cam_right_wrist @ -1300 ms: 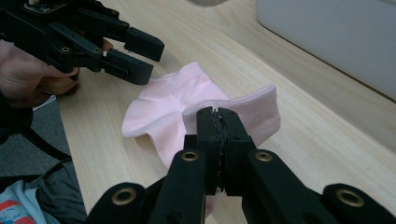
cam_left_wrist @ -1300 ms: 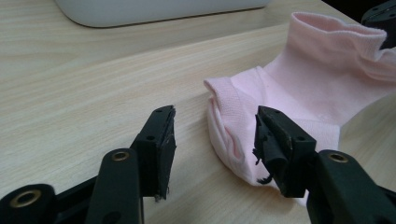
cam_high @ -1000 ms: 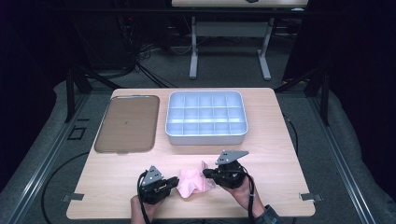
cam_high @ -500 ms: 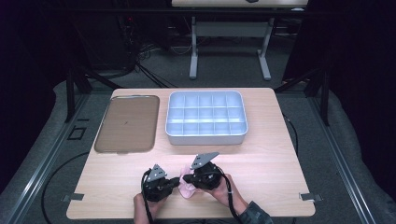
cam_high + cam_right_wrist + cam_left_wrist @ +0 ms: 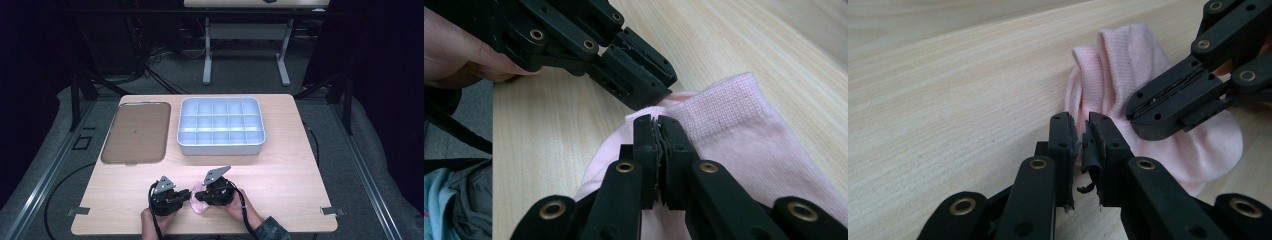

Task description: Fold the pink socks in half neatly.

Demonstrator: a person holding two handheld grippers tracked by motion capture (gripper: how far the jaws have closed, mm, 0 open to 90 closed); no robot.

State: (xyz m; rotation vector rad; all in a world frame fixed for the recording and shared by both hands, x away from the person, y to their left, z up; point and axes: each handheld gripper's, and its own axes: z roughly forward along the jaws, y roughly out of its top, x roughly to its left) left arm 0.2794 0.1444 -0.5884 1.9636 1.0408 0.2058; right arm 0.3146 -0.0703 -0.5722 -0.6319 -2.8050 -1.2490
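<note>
Sock bunched closer, between jaws.

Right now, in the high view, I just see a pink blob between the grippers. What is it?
Observer: A pink knit sock, folded over on the wooden table.
Operator: Is my left gripper holding it?
Observer: No. The left gripper is shut on nothing, and the sock lies just behind its tips.
Operator: And the right one?
Observer: The right gripper is shut, with its tips at the sock's folded edge. I can't tell if cloth is pinched.
</note>
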